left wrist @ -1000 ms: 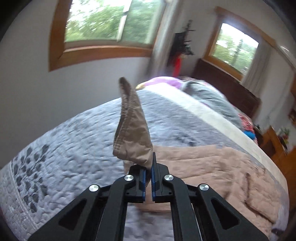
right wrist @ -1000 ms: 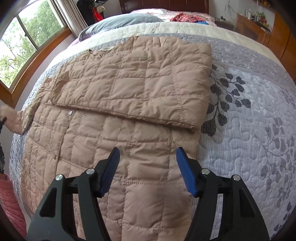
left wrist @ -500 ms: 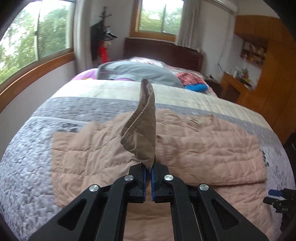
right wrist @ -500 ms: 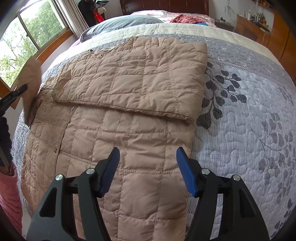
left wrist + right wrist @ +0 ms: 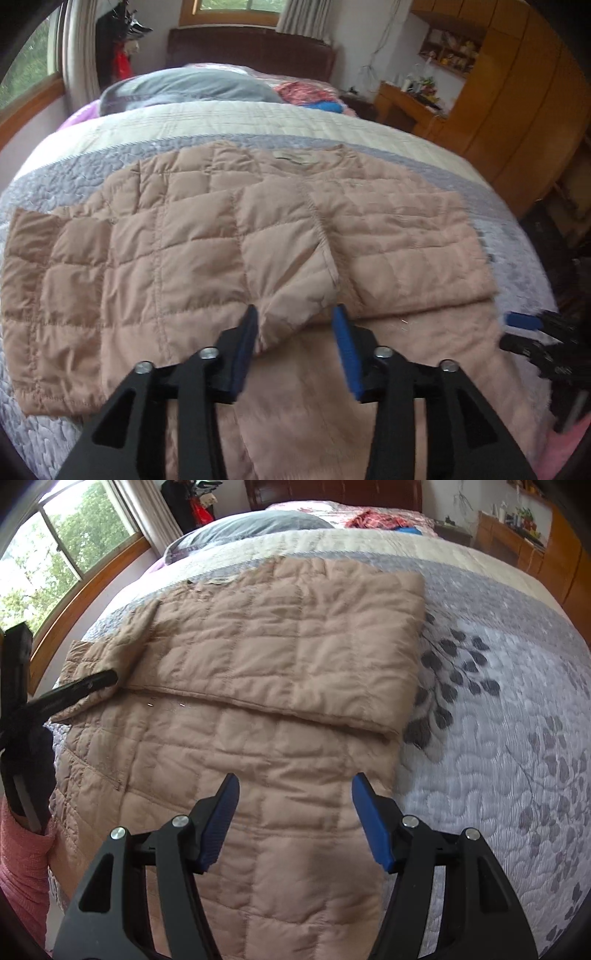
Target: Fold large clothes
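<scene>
A beige quilted jacket (image 5: 166, 258) lies flat on the bed, its right side folded over (image 5: 295, 646). My left gripper (image 5: 294, 317) hovers low over the jacket's middle and its jaws are opening. The sleeve cuff (image 5: 295, 302) lies between them on the jacket, with the pads off it. From the right wrist view the left gripper (image 5: 92, 681) shows at the left edge by the folded-in sleeve (image 5: 110, 653). My right gripper (image 5: 295, 781) stands open above the jacket's lower part, with nothing gripped. It also shows at the right edge of the left wrist view (image 5: 524, 325).
The grey quilted bedspread (image 5: 498, 738) with a leaf pattern spreads right of the jacket. A grey pillow (image 5: 192, 88) and bright clothes (image 5: 306, 92) lie at the headboard. A wooden wardrobe (image 5: 517, 92) stands right, a window (image 5: 55, 554) left. A pink sleeve (image 5: 22, 867) is at bottom left.
My left gripper swung the held sleeve cuff in from the bed's side over the jacket, lowered it and opened its jaws. The right gripper has not moved.
</scene>
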{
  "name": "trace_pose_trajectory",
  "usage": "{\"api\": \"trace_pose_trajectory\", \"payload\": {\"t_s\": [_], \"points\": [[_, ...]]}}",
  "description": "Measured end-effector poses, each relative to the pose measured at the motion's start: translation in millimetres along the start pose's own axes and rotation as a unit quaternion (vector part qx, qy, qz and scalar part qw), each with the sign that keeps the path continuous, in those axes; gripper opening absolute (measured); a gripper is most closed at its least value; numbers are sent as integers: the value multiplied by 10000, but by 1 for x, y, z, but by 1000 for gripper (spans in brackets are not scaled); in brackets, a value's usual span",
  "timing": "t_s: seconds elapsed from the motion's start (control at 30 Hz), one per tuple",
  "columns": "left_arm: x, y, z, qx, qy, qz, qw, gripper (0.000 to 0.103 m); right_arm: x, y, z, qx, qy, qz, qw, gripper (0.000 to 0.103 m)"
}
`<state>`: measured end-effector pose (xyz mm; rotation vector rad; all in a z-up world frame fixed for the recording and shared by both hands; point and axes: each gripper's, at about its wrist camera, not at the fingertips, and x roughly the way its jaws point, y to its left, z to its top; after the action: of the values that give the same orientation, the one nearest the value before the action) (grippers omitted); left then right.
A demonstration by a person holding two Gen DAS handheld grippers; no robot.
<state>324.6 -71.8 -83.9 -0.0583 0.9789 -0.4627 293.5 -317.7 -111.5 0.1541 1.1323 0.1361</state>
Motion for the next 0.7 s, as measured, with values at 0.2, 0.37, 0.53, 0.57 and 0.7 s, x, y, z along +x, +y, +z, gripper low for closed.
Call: {"api": "trace_pose_trajectory", "payload": {"t_s": [0.2, 0.37, 0.53, 0.57, 0.7], "points": [[-44, 36, -5, -165, -217, 860, 9959, 48, 8, 37, 29, -200, 78, 325, 9992, 63], [-34, 89, -8, -491, 83, 1885, 9808, 46, 34, 90, 72, -347, 431, 966, 9938, 60], [-11, 99, -22, -525, 250, 1812, 9817, 46, 68, 132, 106, -492, 673, 1157, 9898, 57], [-10, 98, -24, -505, 218, 1819, 9818, 46, 79, 139, 112, -457, 774, 1167, 9891, 54], [-10, 96, -28, -454, 167, 1809, 9823, 46, 110, 151, 121, -342, 1012, 1351, 9851, 32]]}}
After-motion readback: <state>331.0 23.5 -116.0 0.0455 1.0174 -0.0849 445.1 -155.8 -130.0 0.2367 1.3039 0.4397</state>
